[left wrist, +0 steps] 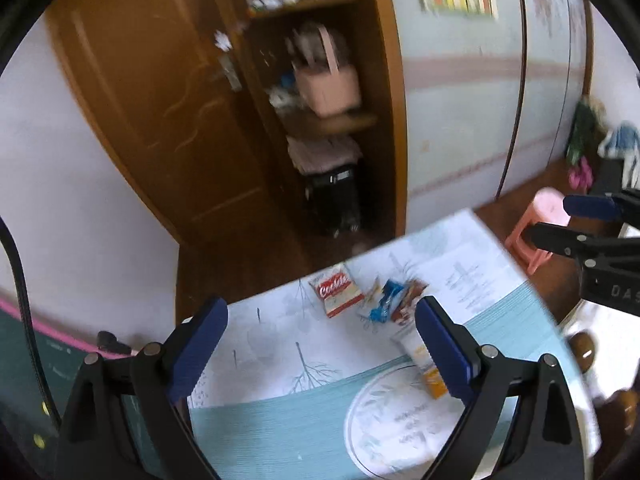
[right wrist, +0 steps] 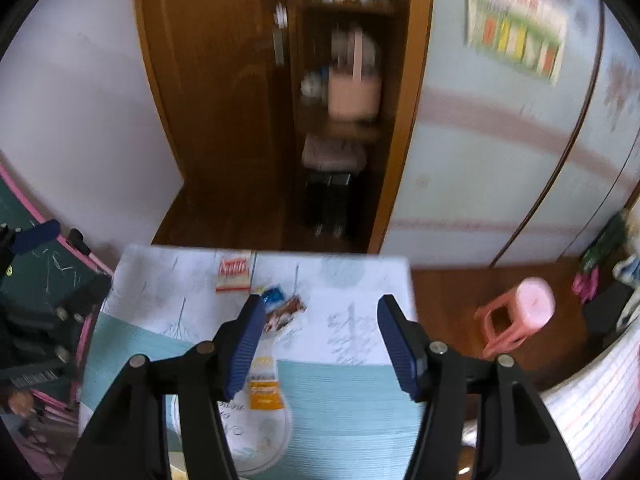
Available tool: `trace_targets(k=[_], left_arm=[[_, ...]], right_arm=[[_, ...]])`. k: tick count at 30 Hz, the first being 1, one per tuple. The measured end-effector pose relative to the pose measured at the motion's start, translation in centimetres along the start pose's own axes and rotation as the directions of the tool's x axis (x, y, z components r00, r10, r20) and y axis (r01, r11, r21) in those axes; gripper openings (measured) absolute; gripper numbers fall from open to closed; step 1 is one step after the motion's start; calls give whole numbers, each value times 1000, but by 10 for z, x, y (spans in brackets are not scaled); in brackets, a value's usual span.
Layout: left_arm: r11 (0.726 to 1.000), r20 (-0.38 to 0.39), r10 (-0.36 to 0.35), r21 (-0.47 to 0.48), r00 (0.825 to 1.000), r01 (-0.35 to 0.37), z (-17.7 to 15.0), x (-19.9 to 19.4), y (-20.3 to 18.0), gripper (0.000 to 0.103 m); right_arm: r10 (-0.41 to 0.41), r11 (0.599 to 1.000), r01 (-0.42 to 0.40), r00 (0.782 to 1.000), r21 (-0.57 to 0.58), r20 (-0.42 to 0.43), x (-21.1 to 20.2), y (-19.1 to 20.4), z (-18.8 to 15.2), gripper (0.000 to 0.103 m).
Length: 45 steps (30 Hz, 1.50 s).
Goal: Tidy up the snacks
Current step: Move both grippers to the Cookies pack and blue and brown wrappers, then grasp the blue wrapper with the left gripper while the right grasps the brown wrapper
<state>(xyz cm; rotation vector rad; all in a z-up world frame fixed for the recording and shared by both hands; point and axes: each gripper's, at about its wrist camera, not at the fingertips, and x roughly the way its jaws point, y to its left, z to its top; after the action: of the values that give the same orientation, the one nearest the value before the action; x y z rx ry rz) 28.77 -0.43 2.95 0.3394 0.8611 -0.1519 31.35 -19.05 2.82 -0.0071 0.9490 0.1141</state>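
Four snack packets (left wrist: 339, 289) — two empty, wide-spread grippers (left wrist: 320, 344) above.

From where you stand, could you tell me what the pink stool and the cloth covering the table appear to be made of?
The pink stool looks like moulded plastic: one uniform colour, smooth rounded seat and legs, a slight sheen. The table cloth seems a wipeable vinyl or coated fabric with printed teal and white branch motifs; it lies flat and shows fine ribbing, though the blur leaves this open.
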Motion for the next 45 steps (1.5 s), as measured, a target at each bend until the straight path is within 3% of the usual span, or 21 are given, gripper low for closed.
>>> trace_targets(k=[3, 9, 15, 20, 25, 28, 31, 32, 39, 42, 45], left_arm=[[998, -74, 5, 56, 997, 0, -3, 63, -19, 94], [989, -144, 79, 134, 986, -60, -21, 156, -52, 91], [995, -201, 72, 76, 977, -58, -27, 210, -52, 90], [999, -221, 21, 46, 975, -12, -32, 227, -48, 90], [997, -241, 22, 81, 970, -3, -39, 242, -51, 90], [998, -250, 7, 68, 968, 10, -38, 248, -54, 90], [998, -253, -25, 42, 967, 37, -35, 253, -58, 90], [998, -254, -33, 38, 967, 44, -34, 256, -60, 90], [995, -281, -93, 6, 955, 99, -27, 268, -71, 88], [995, -300, -88, 26, 950, 101, -30, 275, -81, 78], [991, -295, -126, 0, 947, 132, -29, 274, -83, 51]], right_arm=[[38, 998, -34, 996, 46, -87, 56, -1, -5, 59], [103, 981, -66, 973, 180, -206, 151, -5, -23, 59], [138, 953, -57, 956, 297, -259, 216, -8, -31, 59], [164, 943, -56, 937, 328, -309, 251, 3, -34, 59], [68, 969, 22, 934, 246, -350, 269, 20, -39, 53], [68, 973, 10, 940, 229, -334, 266, 19, -39, 47], [108, 972, -30, 937, 232, -331, 259, 9, -39, 21], [109, 974, -32, 935, 225, -338, 257, 5, -40, 17], [136, 977, -65, 922, 201, -361, 245, -20, -55, 16], [146, 977, -71, 910, 201, -388, 242, -27, -58, 17], [133, 975, -46, 904, 216, -406, 239, -34, -60, 24]])
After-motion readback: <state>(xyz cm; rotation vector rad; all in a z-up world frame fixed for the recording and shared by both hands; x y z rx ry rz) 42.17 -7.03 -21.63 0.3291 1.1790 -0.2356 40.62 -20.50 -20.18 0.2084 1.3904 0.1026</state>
